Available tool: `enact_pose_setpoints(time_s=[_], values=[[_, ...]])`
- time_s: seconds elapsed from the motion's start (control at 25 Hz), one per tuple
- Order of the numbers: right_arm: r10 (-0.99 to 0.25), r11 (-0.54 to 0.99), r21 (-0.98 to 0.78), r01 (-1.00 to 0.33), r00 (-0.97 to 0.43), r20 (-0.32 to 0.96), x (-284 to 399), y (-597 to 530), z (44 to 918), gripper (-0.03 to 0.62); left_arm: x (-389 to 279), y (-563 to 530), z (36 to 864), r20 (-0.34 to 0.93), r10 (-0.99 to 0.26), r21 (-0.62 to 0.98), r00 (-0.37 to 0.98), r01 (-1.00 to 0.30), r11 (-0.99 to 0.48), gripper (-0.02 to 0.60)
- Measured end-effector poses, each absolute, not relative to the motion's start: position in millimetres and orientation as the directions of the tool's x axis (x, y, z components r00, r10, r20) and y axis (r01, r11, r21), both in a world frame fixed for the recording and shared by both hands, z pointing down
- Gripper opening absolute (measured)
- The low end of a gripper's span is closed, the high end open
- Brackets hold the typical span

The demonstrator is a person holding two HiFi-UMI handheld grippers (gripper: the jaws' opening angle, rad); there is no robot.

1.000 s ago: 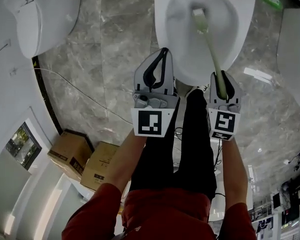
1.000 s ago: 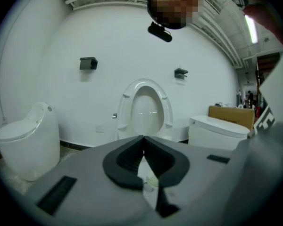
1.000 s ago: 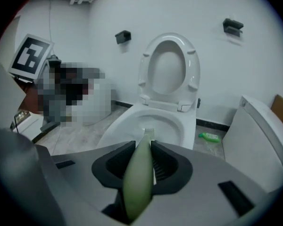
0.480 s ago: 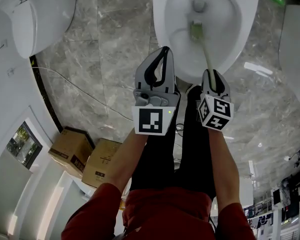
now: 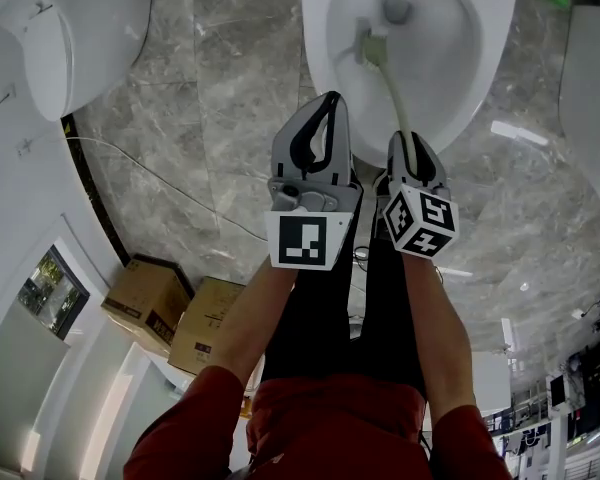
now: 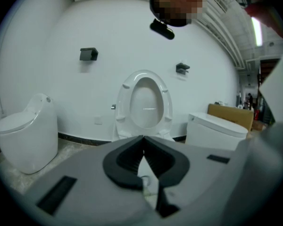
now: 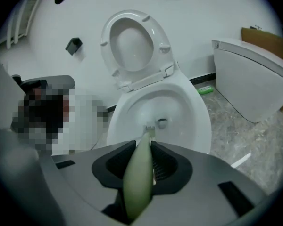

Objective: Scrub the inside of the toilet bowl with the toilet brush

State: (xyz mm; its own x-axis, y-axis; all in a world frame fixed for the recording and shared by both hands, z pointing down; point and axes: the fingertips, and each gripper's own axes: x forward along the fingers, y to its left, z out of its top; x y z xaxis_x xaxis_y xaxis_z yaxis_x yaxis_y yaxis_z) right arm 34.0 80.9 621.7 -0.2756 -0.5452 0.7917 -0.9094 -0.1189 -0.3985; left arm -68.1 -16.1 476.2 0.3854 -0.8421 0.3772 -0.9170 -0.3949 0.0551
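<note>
The white toilet bowl point(image 5: 440, 78) lies at the top of the head view, its seat lid point(image 7: 132, 46) raised. A pale green toilet brush point(image 5: 388, 78) reaches into the bowl, its head point(image 5: 368, 46) against the left inner wall near the drain point(image 5: 397, 10). My right gripper point(image 5: 407, 153) is shut on the brush handle point(image 7: 139, 173), just in front of the bowl's rim. My left gripper point(image 5: 320, 118) hangs beside it to the left, jaws shut with nothing between them, over the floor by the bowl's left edge.
A second toilet point(image 5: 65, 28) stands at the upper left and another white fixture point(image 5: 590, 88) at the right. Two cardboard boxes point(image 5: 175, 318) sit on the grey marble floor behind my left. A thin cable point(image 5: 160, 183) runs across the floor. My legs point(image 5: 350, 338) are below the grippers.
The brush head has swept from the middle of the bowl over to its left wall. My right gripper has shifted left and twisted; the left gripper has stayed put.
</note>
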Motion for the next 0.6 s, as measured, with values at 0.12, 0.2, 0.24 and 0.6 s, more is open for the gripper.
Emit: enact_pose_setpoints(time_s=[0.12, 0.2, 0.24, 0.6], values=[[-0.527, -0.056, -0.335, -0.94, -0.257, 0.81, 47, 85, 629, 0.095, -68, -16, 477, 0.379, -0.839, 0.055, 0.389, -0.915, -0.399, 0.0], [-0.506, -0.002, -0.28, -0.96, -0.241, 0.828, 61, 89, 635, 0.095, -68, -17, 478, 0.38, -0.84, 0.057, 0.388, -0.916, -0.398, 0.0], [-0.499, 0.036, -0.256, -0.966, -0.239, 0.833, 68, 90, 637, 0.095, -68, -17, 478, 0.382, -0.839, 0.058, 0.387, -0.916, -0.397, 0.0], [-0.531, 0.47, 0.073, -0.879, -0.216, 0.819, 106, 46, 636, 0.095, -63, -19, 476, 0.384, -0.834, 0.057, 0.396, -0.912, -0.407, 0.0]])
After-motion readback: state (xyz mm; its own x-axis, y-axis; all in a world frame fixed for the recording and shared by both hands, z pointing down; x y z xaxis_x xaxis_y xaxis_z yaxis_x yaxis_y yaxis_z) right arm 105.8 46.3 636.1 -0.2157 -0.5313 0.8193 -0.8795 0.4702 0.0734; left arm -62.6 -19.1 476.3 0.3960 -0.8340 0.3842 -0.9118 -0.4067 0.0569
